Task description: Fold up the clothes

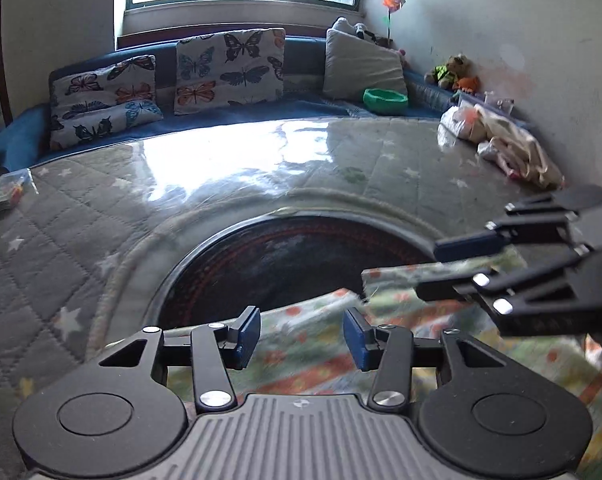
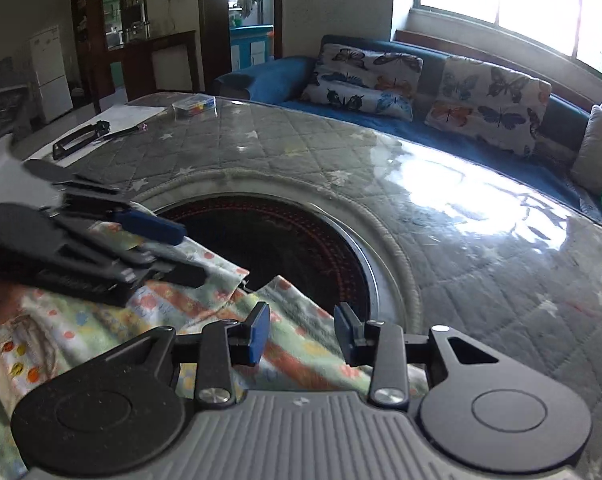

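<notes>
While both part-open, each hand-held gripper (image 1: pixel 301 336) (image 2: pixel 303 332) hovers over the patterned cloth (image 1: pixel 301 364).

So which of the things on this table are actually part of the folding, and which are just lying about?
Part of the job:
- patterned cloth
- left gripper, jaws apart over the cloth
- right gripper, jaws apart over the cloth

Just lying about:
- pile of bags
- green bowl
- clear box
- black handle
- butterfly cushions
</notes>
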{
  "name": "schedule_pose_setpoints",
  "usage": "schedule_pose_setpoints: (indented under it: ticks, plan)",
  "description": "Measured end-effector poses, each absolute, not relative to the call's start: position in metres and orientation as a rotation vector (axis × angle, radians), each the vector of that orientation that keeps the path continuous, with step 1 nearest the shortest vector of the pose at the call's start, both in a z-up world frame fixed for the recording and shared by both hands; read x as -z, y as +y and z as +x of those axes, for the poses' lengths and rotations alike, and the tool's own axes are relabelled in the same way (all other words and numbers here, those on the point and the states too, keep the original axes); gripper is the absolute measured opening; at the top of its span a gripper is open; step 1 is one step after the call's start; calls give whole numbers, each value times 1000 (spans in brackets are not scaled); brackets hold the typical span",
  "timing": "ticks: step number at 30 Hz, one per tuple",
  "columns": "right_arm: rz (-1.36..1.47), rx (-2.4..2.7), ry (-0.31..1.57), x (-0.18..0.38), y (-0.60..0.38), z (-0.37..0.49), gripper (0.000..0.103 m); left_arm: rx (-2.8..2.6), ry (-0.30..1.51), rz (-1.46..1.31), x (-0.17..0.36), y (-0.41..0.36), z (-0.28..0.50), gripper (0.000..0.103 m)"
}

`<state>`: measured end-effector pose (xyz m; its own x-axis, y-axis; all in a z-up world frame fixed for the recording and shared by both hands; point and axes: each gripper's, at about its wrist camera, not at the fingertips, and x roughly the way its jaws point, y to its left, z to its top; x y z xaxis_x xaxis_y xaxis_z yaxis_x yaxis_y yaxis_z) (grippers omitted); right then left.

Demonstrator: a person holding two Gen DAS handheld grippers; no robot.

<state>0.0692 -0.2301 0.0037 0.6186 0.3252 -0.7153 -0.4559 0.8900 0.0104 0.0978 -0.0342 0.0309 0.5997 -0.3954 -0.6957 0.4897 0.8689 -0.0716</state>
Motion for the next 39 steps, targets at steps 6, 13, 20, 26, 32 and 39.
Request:
schedule_pose_setpoints:
  ticks: [6,13,20,26,32,39]
  plan:
    - [-154,-484,806,9,-224,83,17,520,778,140,-25,-34,100,49]
    - [-183,-493,699,-14,-223,64,5,565,756,153,-22,-45,99,49]
    - [-215,-542,622,-30,-206,67,5,561,740,128,-25,-33,97,49]
    - [-262,-537,726,5,-194,88,8,490,730,110,-35,-4,91,50]
    - [-170,-523,722,-11,-214,84,17,536,702,108,-48,-16,75,50]
    - [-124,-368,698,-49,-289,23,34,660,684,133,-48,-66,52,44]
